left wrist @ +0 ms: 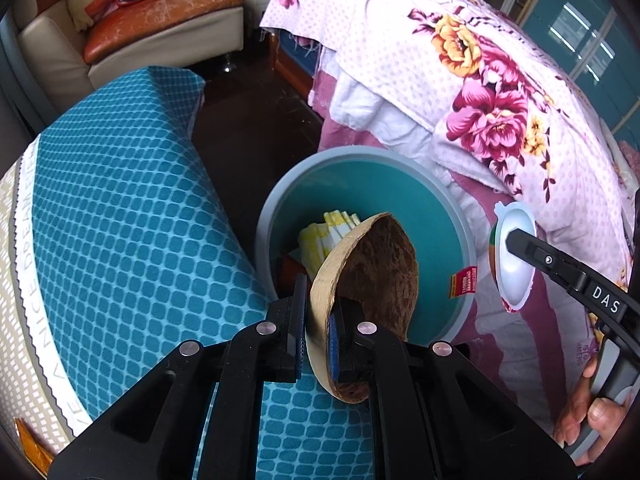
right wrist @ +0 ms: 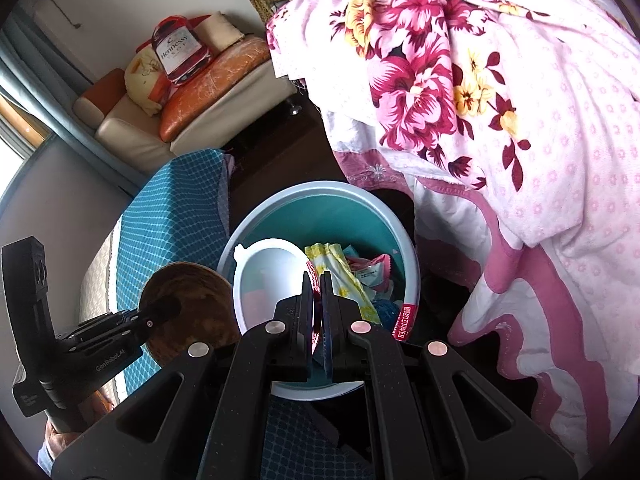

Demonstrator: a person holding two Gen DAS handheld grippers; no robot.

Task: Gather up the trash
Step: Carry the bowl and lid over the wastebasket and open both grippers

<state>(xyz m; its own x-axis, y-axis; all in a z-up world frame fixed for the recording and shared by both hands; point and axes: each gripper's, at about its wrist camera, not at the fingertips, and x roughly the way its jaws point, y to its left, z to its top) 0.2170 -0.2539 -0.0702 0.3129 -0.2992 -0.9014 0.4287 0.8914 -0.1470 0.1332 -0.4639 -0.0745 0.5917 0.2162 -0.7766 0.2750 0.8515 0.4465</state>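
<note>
The teal waste bin (left wrist: 460,216) stands in a narrow gap, with the blue-checked mattress (left wrist: 120,200) close along its left in the frame and the floral quilt (left wrist: 500,120) draping down just beside its right rim. Its mouth is open from above, though wrappers (right wrist: 340,276) already lie in the bottom. Beyond the bin, toward the upper middle of the frame, a strip of dark floor (left wrist: 248,128) runs free up to the sofa (left wrist: 160,36).

bin (left wrist: 440,216): teal inside, grey rim | shell (left wrist: 380,272): brown inside, tan outside | cup (right wrist: 266,276): white | mattress (left wrist: 120,200): teal grid | quilt (left wrist: 500,100): pink, magenta-yellow flowers
</note>
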